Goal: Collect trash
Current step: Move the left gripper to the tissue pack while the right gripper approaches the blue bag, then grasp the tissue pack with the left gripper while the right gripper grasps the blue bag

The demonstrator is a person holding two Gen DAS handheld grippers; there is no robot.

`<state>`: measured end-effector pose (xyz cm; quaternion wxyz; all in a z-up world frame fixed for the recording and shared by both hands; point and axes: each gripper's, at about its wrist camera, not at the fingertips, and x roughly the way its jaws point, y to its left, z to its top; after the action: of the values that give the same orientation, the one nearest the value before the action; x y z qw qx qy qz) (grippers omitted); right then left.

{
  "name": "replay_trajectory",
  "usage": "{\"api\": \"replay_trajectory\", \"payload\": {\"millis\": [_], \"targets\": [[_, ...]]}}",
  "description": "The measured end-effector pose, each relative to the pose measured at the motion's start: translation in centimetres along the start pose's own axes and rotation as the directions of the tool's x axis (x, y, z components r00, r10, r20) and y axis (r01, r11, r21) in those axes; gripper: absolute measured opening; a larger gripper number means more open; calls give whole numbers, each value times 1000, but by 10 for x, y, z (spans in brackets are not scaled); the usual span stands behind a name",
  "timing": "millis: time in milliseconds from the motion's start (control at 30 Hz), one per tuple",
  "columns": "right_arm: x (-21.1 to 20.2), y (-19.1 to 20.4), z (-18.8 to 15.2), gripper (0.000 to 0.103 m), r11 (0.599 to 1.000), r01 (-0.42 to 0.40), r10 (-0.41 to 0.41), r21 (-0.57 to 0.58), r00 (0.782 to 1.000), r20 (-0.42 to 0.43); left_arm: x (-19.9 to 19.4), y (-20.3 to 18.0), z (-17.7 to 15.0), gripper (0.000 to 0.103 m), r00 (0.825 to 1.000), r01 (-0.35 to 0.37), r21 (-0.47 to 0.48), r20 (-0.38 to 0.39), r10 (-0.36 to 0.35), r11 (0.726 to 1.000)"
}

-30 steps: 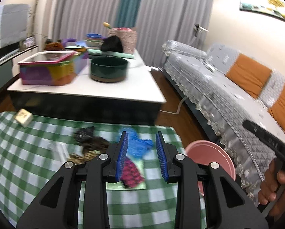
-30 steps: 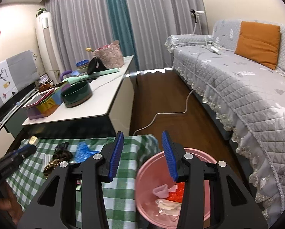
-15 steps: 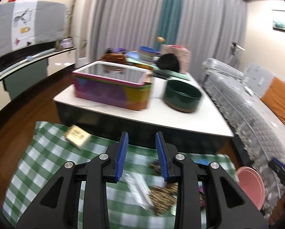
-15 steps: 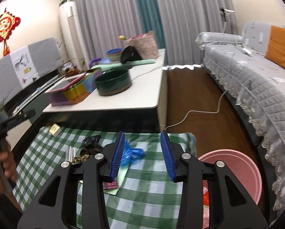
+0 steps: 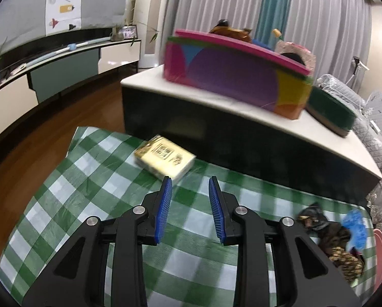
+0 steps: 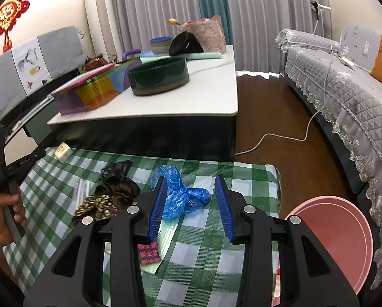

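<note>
Trash: the left hand-held gripper (image 5: 190, 188), spread and empty, has been swung left to the box (image 5: 164, 159); the right hand-held gripper (image 6: 191, 192), also spread, is aimed at the blue bag (image 6: 181, 194).

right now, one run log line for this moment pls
step: collect trash | left tongs: open, empty, near yellow box | right tongs: open, over blue bag | pink bin: beside cloth

Home living room: sofa (image 6: 344, 97), curtains (image 6: 254, 7)
</note>
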<state>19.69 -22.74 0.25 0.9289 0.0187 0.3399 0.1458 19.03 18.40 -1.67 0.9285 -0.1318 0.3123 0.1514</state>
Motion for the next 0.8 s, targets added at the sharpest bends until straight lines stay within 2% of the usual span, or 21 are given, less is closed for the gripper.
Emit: {"api": "replay_trajectory", "payload": {"millis": [100,167,200,300,367,500,567,800], "targets": [[19,-4,1,51,999,-12,13,32,999,-35,14,8,3,32,1000,-15,-19,-9,15,1000],[28,-3,2,62,999,-22,24,42,998,-53,23,12,6,46,1000,-26,-26,-10,26,999],[31,-3,2,63,999,-22,25,42,998,-58,28,13,8,57,999,-36,-34,-8,36,999],[43,-2,1,68,999,-30,34,42,996,-84,45,17,14,67,999,-38,-65,-24,37,997],[51,0,-1,69,999,-34,38,43,994,-104,54,18,18,82,998,-57,-84,-35,54,995],[62,2,-3,70,998,-42,47,39,990,-135,74,23,24,84,994,-90,-154,-79,79,984],[68,4,-5,70,999,-44,47,25,987,-152,84,23,25,85,988,-131,-163,-105,115,978],[85,1,-12,70,1000,-29,30,8,979,-201,102,20,33,85,979,-162,-179,-152,136,970]]}}
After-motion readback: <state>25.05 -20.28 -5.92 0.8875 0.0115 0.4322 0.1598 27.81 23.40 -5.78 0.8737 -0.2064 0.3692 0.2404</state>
